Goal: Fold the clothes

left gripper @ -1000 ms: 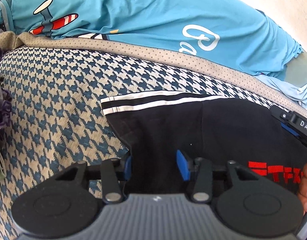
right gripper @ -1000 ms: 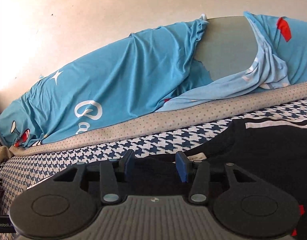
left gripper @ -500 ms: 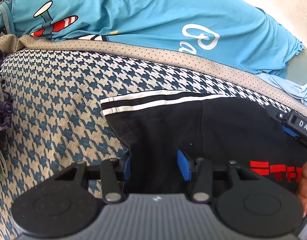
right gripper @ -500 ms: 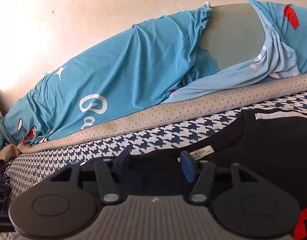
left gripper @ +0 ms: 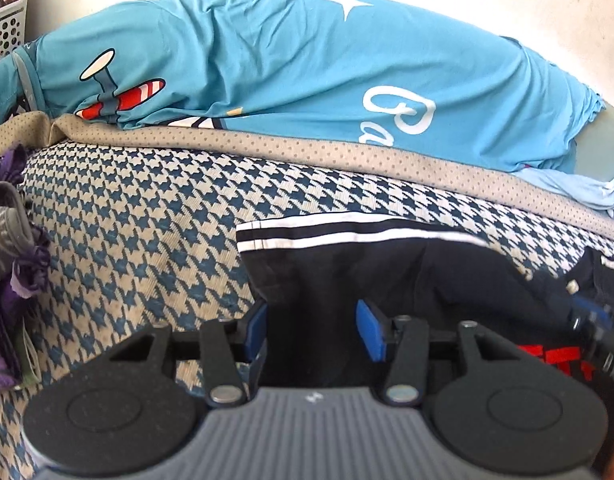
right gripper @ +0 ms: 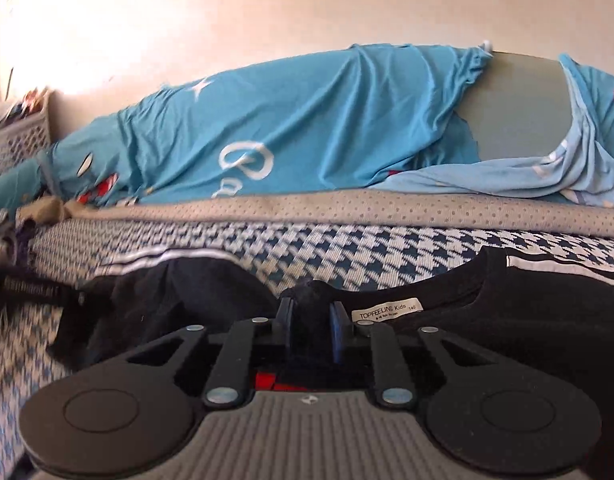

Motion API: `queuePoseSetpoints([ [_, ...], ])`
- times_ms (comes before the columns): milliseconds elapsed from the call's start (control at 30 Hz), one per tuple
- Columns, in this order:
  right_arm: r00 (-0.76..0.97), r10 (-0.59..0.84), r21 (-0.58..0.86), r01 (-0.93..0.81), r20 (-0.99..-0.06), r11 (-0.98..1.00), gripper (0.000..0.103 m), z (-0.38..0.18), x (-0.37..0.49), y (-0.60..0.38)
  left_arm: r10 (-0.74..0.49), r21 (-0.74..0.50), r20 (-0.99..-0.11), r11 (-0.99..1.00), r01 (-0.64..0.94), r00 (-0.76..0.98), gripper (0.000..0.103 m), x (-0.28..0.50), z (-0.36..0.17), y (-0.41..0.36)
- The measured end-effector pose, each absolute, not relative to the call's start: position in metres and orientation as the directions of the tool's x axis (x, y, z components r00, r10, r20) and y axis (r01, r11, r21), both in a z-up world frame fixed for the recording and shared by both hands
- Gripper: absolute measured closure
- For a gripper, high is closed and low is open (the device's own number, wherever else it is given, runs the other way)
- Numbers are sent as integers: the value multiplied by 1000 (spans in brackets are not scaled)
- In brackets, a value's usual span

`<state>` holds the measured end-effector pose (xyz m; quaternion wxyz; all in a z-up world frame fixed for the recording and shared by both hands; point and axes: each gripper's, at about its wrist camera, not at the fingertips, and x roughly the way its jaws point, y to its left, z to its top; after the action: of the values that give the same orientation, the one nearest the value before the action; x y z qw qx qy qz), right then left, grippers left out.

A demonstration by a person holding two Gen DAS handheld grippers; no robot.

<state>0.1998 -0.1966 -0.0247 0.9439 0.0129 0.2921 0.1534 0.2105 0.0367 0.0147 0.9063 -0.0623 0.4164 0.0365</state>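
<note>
A wide seat cushion of blue-and-cream houndstooth weave fills the lower part of both views, edged at the back by a beige dotted fabric band. Behind the band, a big turquoise cloth printed with a white star, white script and a red-striped airplane drapes over the backrest, leaving a grey patch bare at the right.

On the cushion lies the black T-shirt with white-striped sleeve cuffs and red chest lettering, spread front-down toward the cameras; its neck with a white size label shows in the right wrist view. The cloth near the collar is bunched up into a small peak.

The right gripper has its blue-padded jaws clenched on that peak of black fabric just left of the label. The left gripper has its jaws spread wide, released, straddling the shirt's sleeve area with cloth lying between them.

At the far left sit a white perforated plastic basket and a crumpled purple-and-grey garment heap.
</note>
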Motion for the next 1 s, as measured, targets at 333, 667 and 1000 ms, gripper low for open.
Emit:
queuePoseSetpoints([
  [333,714,336,75,-371,-615,926,81,-13,191,-206,-6,-109,-811,984,-141,585,53,215,1,41],
  [667,797,347,248,-253,-494,935,75,18,218,-226,4,-95,-812,986,-138,584,50,212,0,38],
  [1000,724,379,297,-246,-577,923,62,-10,253,-213,6,-74,-812,991,-113,584,44,209,-2,34],
])
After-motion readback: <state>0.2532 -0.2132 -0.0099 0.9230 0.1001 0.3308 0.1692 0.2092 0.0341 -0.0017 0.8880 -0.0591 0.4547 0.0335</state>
